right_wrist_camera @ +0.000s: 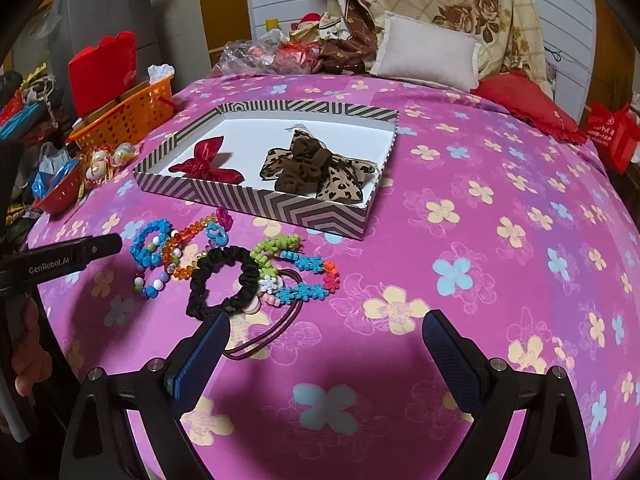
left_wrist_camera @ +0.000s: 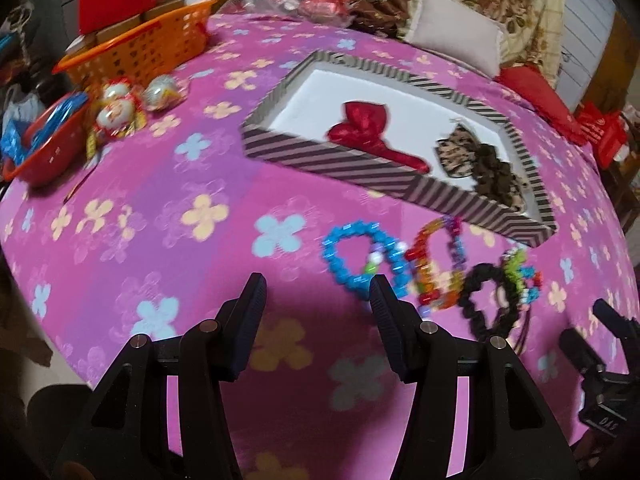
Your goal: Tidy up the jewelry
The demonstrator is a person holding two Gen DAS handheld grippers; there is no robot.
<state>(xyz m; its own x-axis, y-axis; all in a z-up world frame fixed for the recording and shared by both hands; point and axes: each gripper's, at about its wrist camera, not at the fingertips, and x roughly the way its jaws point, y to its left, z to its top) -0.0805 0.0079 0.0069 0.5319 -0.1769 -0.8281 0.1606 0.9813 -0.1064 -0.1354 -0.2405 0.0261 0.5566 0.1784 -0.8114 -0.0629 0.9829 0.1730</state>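
A bed [right_wrist_camera: 480, 240] under a pink flowered cover carried a striped box [right_wrist_camera: 280, 204] near its middle. Inside lay a red bow [right_wrist_camera: 206, 168] and a leopard bow [right_wrist_camera: 316, 172], seemingly sorted already. On the cover just before the box, bead bracelets [right_wrist_camera: 160, 252] and a black scrunchie [right_wrist_camera: 224, 280] remained loose. Left claw [left_wrist_camera: 318, 292] and right claw [right_wrist_camera: 326, 332] hovered released, grasping nothing.

Left wrist view: blue beaded bracelet [left_wrist_camera: 362, 258] smeared by motion blur, its near edge hidden behind a black finger [left_wrist_camera: 386, 300] of the left tongs [left_wrist_camera: 318, 294]. Right tongs [left_wrist_camera: 600, 344] cut off at the right edge, jaws undeterminable there. Red plastic bowl [left_wrist_camera: 44, 152], contents blurred. Right wrist view: dark maroon elastic hair band [right_wrist_camera: 276, 332], partly hidden under the black fabric scrunchie [right_wrist_camera: 224, 282]. Clear plastic bags [right_wrist_camera: 256, 50] at the bed's far end, contents unidentifiable.
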